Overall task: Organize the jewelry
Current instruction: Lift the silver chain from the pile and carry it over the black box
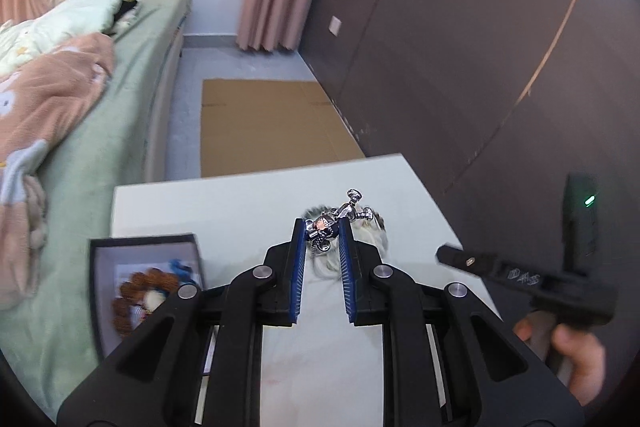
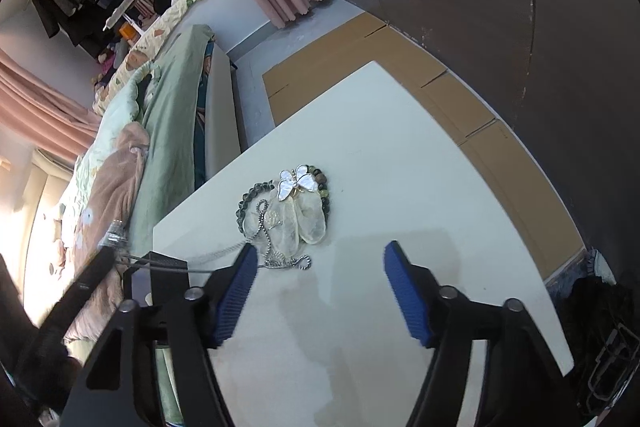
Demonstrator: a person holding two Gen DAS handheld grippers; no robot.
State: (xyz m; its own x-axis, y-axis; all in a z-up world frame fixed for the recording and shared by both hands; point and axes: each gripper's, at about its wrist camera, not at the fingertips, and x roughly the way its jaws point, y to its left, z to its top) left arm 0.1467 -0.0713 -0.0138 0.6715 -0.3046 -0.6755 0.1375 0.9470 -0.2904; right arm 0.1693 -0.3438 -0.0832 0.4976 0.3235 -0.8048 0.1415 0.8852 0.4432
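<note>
The left gripper [image 1: 323, 227] has its jaws clamped on a silver metal charm [image 1: 325, 225], a small shiny ornament with knobbed arms that sticks out above the blue pads, lifted clear of the white counter [image 1: 240, 203]. A thin silver chain [image 2: 224, 254] trails from it; in the right wrist view this chain stretches from the left gripper at the picture's left edge towards the pile of jewelry on the counter.

That pile holds a dark green bead bracelet [image 2: 256, 191], a white mother-of-pearl butterfly brooch [image 2: 297, 183] and pale translucent oval pieces [image 2: 308, 221], with a twisted silver chain [image 2: 276, 259] looping at their near side.

The right gripper [image 2: 320, 285] hangs above the counter just short of the pile, its jaws apart with nothing between them. No earlier picture shows how they stood before.

At the counter's left edge sits a dark jewelry box [image 1: 140, 267] with a pale lining, holding a brown bead bracelet [image 1: 136, 297] and something blue. A bed [image 1: 120, 107] with green bedding stands beside the counter.
</note>
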